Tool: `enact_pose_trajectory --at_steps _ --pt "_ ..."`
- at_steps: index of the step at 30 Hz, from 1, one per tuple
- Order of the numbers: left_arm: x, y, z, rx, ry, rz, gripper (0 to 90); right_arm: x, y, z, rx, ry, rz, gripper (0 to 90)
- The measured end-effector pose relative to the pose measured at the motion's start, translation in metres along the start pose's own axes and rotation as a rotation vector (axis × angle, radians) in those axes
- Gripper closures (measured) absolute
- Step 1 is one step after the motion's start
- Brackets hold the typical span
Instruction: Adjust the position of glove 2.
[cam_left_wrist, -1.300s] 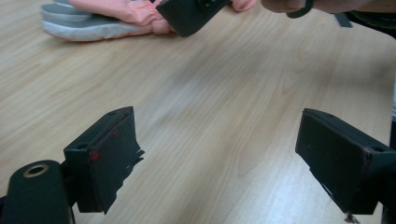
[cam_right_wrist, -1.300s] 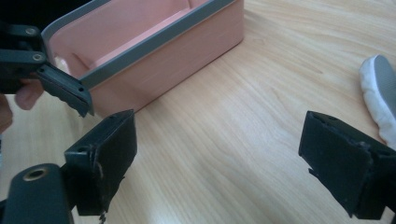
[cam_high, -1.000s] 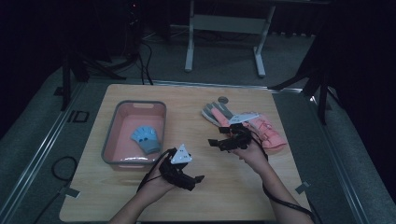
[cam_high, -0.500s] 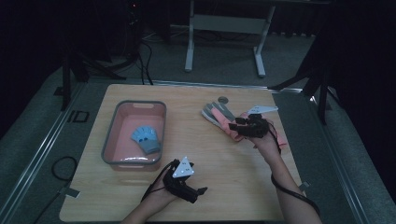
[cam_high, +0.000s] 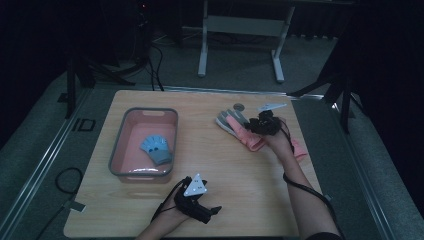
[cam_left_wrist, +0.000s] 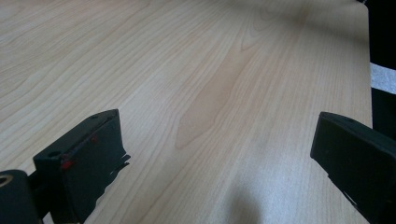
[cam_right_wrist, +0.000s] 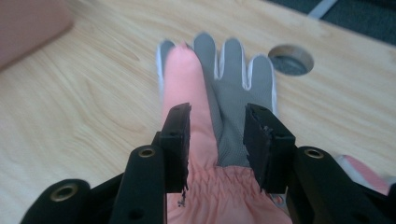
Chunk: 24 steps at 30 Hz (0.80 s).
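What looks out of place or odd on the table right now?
Little stands out. A blue glove lies loose in the pink bin, while a pink and grey glove lies flat on the table, fingers spread, between the right tongs, which have just been closing. Nothing looks spilled or damaged.

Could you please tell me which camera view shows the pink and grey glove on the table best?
The right gripper view: the pink and grey glove lies close up, its fingers and gathered cuff clear between the right gripper jaws. The high view shows it small and dim, partly under that gripper. The left gripper view faces bare table.
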<state>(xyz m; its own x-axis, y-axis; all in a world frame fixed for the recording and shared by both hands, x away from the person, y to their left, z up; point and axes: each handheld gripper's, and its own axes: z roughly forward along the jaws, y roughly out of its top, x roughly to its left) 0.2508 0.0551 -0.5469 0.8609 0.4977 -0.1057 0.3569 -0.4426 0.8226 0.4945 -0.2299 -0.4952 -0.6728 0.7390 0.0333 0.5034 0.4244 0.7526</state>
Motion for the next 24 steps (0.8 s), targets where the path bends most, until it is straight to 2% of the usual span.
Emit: enact_pose_trajectory --at_steps 2,6,10,14,18,20,22,24 --pt "0.0 -0.001 -0.002 -0.012 -0.003 -0.005 2.8 -0.002 -0.002 0.01 0.041 -0.022 -0.007 61.7" --pt "0.0 -0.004 -0.001 0.001 0.0 0.001 2.8 -0.008 0.001 0.025 0.09 -0.063 -0.012 62.8" --pt "0.0 -0.006 0.001 0.012 -0.004 -0.001 2.8 -0.006 0.0 0.037 0.134 -0.067 -0.027 63.6" --pt "0.0 -0.006 0.001 0.009 0.0 0.003 2.8 -0.003 -0.004 0.043 0.159 -0.089 -0.078 69.4" --pt "0.0 -0.007 0.002 0.012 -0.001 0.003 2.8 -0.004 -0.003 0.044 0.171 -0.086 -0.079 74.8" --pt "0.0 -0.007 0.002 0.015 -0.001 0.009 2.8 -0.001 -0.002 0.045 0.185 -0.099 -0.089 83.3" --pt "0.0 -0.007 0.003 0.017 0.001 0.01 2.8 0.003 -0.001 0.045 0.193 -0.115 -0.078 86.2" --pt "0.0 -0.008 0.003 0.017 0.002 0.009 2.8 0.005 0.0 0.043 0.186 -0.121 -0.034 87.7"
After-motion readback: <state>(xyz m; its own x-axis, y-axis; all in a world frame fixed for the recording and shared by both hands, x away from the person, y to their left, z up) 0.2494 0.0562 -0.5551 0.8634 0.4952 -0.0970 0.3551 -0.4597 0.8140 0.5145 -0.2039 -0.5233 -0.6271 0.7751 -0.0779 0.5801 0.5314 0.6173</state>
